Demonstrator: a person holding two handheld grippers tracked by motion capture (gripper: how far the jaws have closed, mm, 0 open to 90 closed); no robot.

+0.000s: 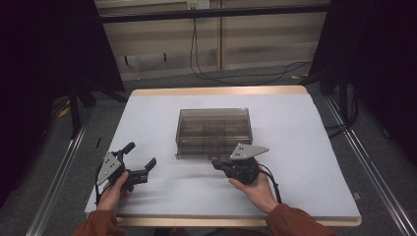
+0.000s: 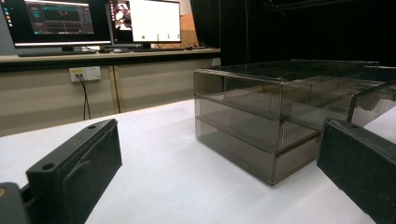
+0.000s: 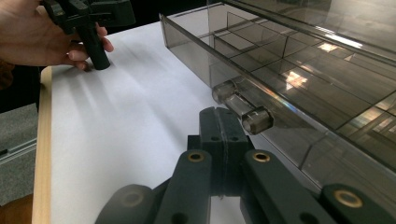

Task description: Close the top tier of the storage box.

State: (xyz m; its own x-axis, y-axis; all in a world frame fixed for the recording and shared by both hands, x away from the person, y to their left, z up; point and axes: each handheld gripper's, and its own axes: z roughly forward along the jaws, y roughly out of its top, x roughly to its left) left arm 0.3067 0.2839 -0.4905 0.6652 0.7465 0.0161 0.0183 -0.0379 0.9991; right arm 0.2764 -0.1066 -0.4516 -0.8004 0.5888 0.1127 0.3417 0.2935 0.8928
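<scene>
Right gripper [image 3: 219, 122], fingers closed, beside drawer handle [image 3: 243, 108] lying crosswise.

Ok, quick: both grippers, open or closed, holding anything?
Left gripper: open, holding nothing.
Right gripper: closed, empty, next to the drawer handle.

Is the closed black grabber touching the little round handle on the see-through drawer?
Apart. The right gripper view shows white table between the shut right gripper and the clear round handle of the smoky transparent plastic drawer box.
</scene>
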